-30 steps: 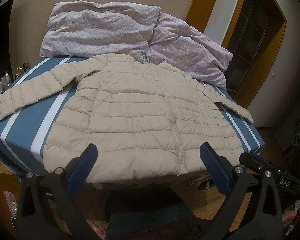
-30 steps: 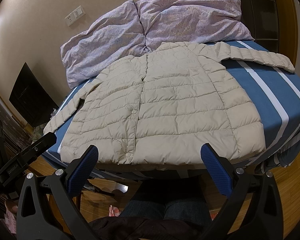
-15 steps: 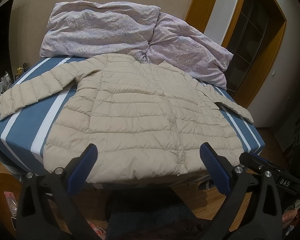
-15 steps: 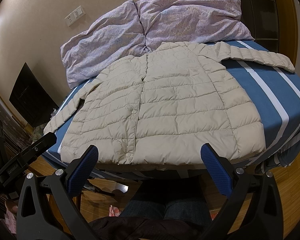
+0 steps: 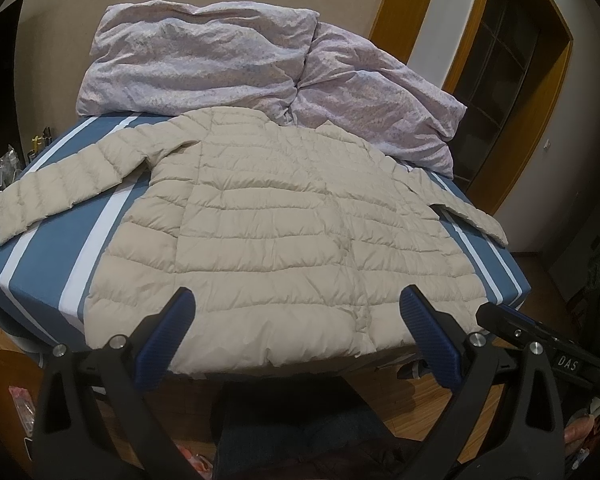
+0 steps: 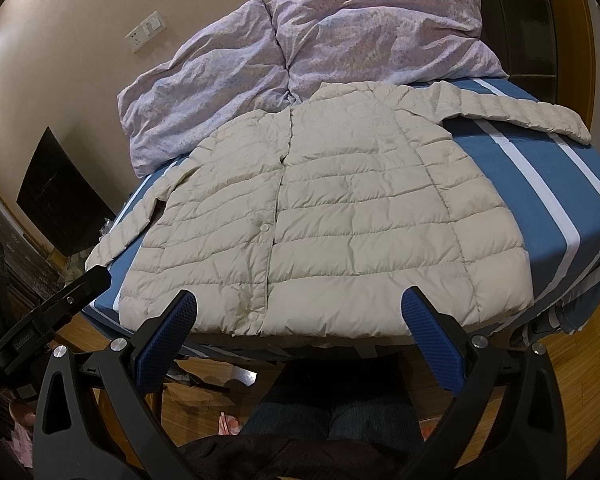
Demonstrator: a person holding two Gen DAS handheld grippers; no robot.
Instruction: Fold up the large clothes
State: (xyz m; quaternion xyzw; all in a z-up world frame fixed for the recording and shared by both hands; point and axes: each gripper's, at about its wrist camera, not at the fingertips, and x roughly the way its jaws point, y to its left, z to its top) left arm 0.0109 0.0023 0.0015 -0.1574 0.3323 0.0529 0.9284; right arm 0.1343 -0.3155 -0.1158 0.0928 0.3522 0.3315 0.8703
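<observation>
Nothing has changed across the last second: both views match the earlier frames, the jacket lies where it lay and neither tool has moved; the fold, by this evidence, has not begun and both tools are poised at the hem edge.

Beige quilted down jacket spread flat, front up and snapped shut, on a blue sheet with white stripes; collar at 12 o'clock touching the duvet, hem at 6 o'clock overhanging the near edge of the bed; one sleeve reaching to 9 o'clock in the left view, the other sleeve to 2 o'clock in the right view.

Left gripper spread wide and empty, its ribbed blue pads apart from the hem; right gripper likewise released, grasping nothing.

Materials: jacket shell smooth, faintly sheened, puffed in horizontal channels, likely springy and slippery under a pinch; placket carries small round snaps; lilac floral duvet soft, crumpled, heaped at 12 o'clock; floor of wooden boards.
</observation>
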